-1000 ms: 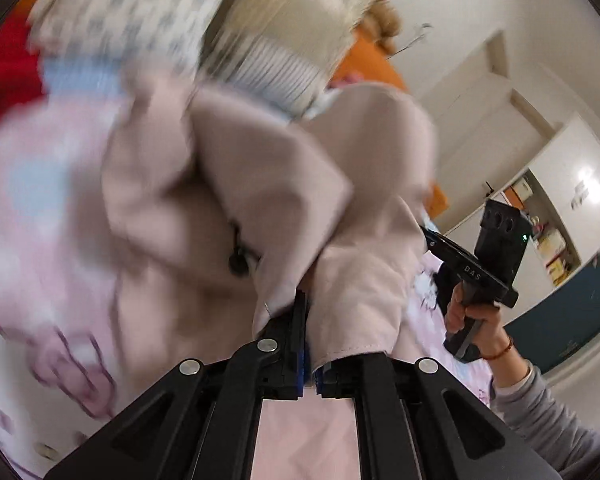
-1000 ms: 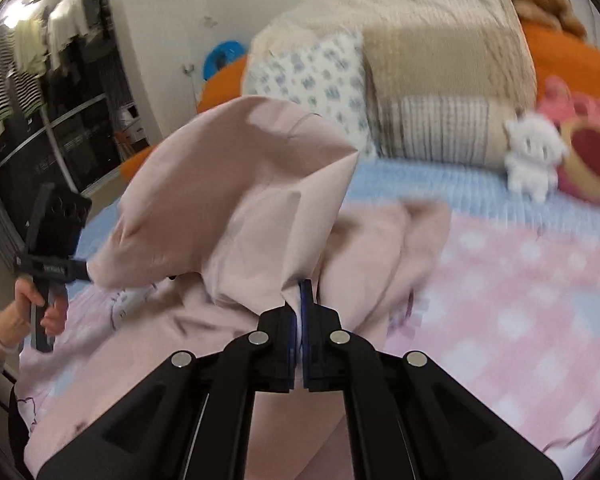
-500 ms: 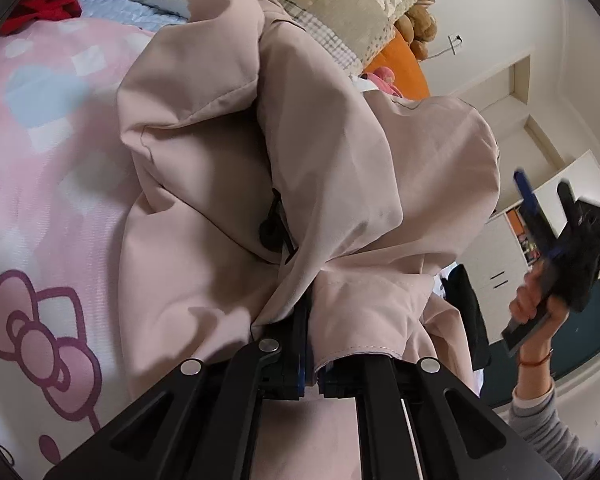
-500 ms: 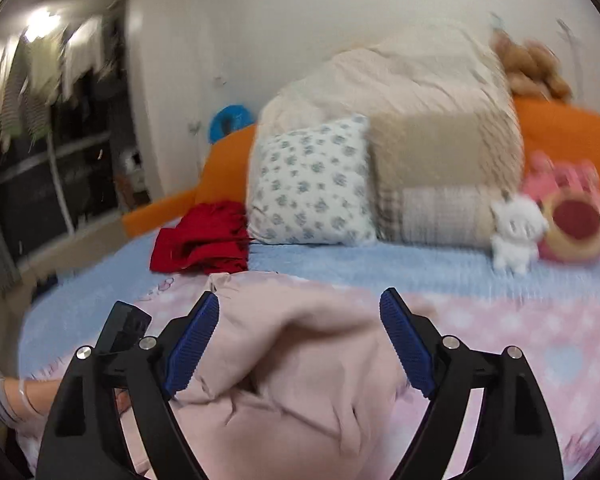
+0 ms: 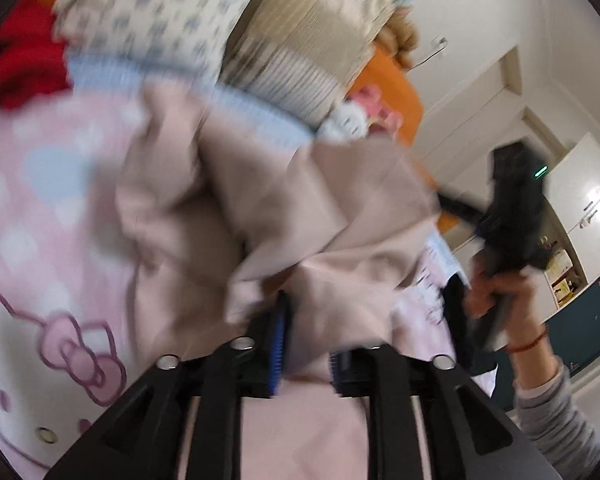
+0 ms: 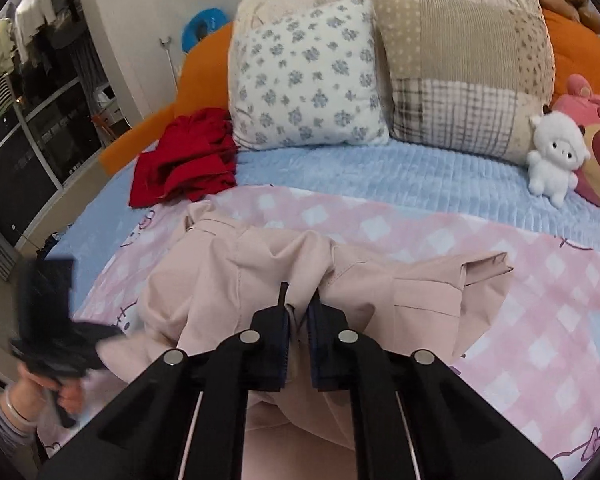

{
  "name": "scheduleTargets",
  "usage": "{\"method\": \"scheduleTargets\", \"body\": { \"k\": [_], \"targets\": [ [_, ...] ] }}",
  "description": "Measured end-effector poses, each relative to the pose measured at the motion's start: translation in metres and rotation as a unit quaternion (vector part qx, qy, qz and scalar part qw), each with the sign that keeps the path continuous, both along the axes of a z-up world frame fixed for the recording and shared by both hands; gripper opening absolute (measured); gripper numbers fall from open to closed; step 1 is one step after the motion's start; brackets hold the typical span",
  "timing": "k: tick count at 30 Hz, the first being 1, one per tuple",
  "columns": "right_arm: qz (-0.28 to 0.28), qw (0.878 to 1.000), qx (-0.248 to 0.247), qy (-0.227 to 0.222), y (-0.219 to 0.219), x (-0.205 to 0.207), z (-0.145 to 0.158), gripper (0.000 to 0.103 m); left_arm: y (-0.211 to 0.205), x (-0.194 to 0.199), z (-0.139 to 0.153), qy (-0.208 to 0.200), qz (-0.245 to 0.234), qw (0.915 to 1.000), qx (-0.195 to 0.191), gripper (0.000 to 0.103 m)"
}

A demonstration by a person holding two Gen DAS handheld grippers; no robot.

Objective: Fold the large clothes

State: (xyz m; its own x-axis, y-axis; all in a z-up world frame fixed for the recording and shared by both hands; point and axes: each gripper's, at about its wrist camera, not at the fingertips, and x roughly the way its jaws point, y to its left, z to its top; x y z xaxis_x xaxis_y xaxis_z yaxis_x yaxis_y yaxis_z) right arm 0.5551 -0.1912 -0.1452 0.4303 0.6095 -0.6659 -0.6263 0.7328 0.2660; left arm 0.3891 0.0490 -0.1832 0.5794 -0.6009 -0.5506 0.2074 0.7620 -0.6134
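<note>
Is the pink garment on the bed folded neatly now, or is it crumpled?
Crumpled: the pink garment lies bunched in loose, uneven folds on the checked sheet.

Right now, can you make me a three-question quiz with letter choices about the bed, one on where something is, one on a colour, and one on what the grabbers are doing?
1. Where does the white plush toy sit?
A) on the blue blanket
B) on the floor
C) on the red garment

2. What colour is the garment being folded?
A) green
B) pale pink-beige
C) black

3. What is the right gripper doing?
A) hanging open
B) pinching the pink-beige garment
C) holding a pillow

Answers: 1 A, it stands beside the pink plush; 2 B, the fabric shows it; 3 B, fabric sits between nearly closed fingers.
</note>
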Motion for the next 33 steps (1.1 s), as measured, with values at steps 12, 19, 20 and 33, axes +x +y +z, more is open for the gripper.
{"method": "scheduleTargets", "body": {
  "k": [12,19,20,33],
  "targets": [
    [0.002,1.000,0.023,-0.007,-0.014,-0.006,0.015,0.008,-0.046,0.075,0.062,0.046,0.002,0.9977,-0.049,0.034],
    [0.013,0.998,0.059,-0.020,-0.026,-0.009,0.029,0.008,-0.030,0.026,0.126,-0.073,0.071,0.9946,0.020,0.034],
    [0.015,0.998,0.061,-0.026,-0.028,-0.011,0.033,0.008,-0.030,0.022,0.132,-0.078,0.078,0.9932,0.035,0.034],
    [-0.001,0.992,0.111,-0.055,-0.039,-0.013,0.089,0.008,-0.031,-0.011,0.145,-0.038,0.070,0.9968,0.011,0.045]
  ]
}}
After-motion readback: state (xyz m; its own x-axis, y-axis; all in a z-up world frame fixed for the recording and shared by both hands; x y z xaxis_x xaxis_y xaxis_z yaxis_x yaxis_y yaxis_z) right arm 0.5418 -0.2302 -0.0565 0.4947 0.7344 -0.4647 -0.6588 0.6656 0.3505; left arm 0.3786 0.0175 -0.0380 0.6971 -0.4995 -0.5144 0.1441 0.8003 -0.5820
